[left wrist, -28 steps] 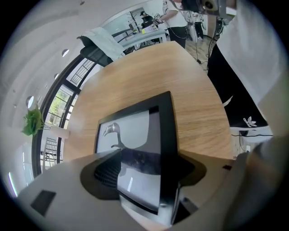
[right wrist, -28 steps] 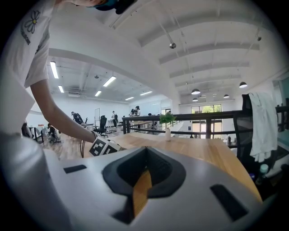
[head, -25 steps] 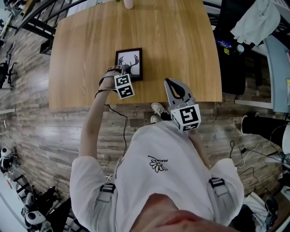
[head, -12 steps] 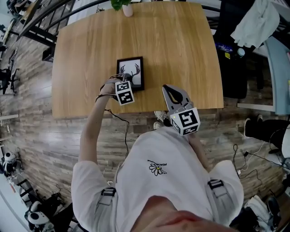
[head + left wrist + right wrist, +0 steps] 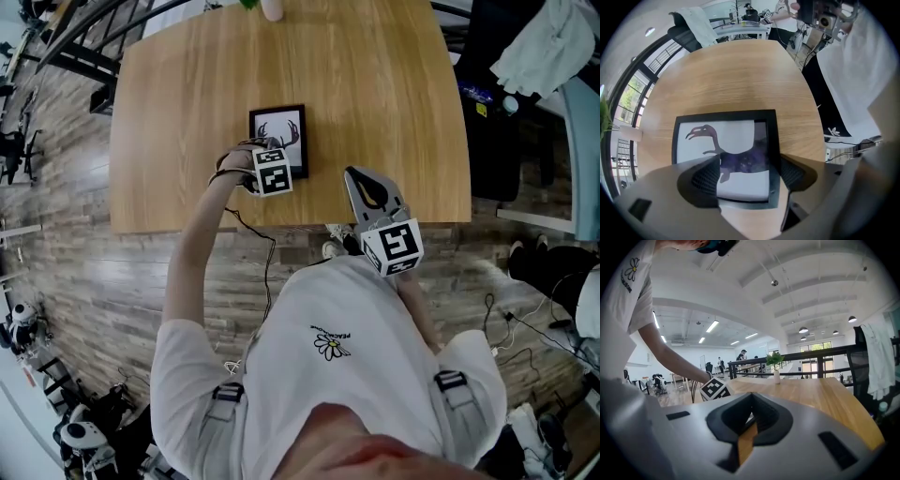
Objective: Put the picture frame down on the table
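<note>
A black picture frame (image 5: 279, 129) with a dark animal silhouette on white lies flat on the wooden table (image 5: 375, 94), near its front edge. My left gripper (image 5: 263, 161) points straight down over the frame's near end. In the left gripper view the frame (image 5: 725, 136) lies between the jaws of that gripper (image 5: 747, 176). The jaws have just been opening and stand wide, with the pads off the frame. My right gripper (image 5: 352, 174) hovers level at the table's front edge, right of the frame. Its jaws (image 5: 751, 404) are shut on nothing.
A small vase with a green plant (image 5: 272, 7) stands at the table's far edge, and it also shows in the right gripper view as the plant (image 5: 776, 367). A chair draped with white cloth (image 5: 539, 47) stands to the right. The table's front edge runs just under both grippers.
The left gripper has tipped more upright over the frame's near end and its jaws have spread apart. The right gripper has stayed where it was.
</note>
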Demonstrator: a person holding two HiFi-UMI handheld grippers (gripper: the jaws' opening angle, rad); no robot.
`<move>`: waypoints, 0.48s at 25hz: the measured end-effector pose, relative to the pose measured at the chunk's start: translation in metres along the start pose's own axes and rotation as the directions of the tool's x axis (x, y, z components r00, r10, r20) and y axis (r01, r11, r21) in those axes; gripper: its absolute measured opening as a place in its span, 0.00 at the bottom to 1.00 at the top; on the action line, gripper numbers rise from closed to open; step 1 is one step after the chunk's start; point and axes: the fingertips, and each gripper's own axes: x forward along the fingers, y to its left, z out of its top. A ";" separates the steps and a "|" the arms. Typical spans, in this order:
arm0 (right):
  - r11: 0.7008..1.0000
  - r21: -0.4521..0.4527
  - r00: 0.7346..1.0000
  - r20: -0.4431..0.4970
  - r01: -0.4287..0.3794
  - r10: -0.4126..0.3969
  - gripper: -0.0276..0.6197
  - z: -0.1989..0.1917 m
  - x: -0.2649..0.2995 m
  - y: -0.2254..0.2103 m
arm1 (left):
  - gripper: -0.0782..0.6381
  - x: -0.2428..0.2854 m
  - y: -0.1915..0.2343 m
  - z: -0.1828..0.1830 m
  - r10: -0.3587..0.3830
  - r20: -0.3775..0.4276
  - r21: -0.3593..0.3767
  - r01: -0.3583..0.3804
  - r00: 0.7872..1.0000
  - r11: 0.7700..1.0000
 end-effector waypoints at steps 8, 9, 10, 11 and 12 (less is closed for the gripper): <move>1.000 -0.005 1.000 -0.011 -0.017 0.017 0.06 -0.002 0.010 -0.002 | 0.64 0.002 0.000 0.001 -0.050 -0.014 -0.001 0.050 0.999 0.999; 1.000 -0.006 1.000 -0.011 -0.020 0.020 0.06 -0.003 0.011 -0.003 | 0.64 0.002 0.000 0.001 -0.048 -0.012 -0.004 0.048 0.999 0.999; 1.000 -0.007 1.000 -0.011 -0.024 0.024 0.06 -0.003 0.013 -0.003 | 0.64 0.002 -0.001 0.001 -0.047 -0.011 -0.007 0.047 0.999 0.999; 1.000 -0.010 1.000 -0.010 -0.027 0.027 0.06 -0.003 0.014 -0.003 | 0.64 0.003 -0.001 0.002 -0.046 -0.010 -0.009 0.045 0.999 0.999; 0.999 -0.014 1.000 -0.010 -0.029 0.029 0.06 -0.004 0.015 -0.003 | 0.64 0.004 -0.002 0.003 -0.044 -0.012 -0.011 0.044 0.999 0.999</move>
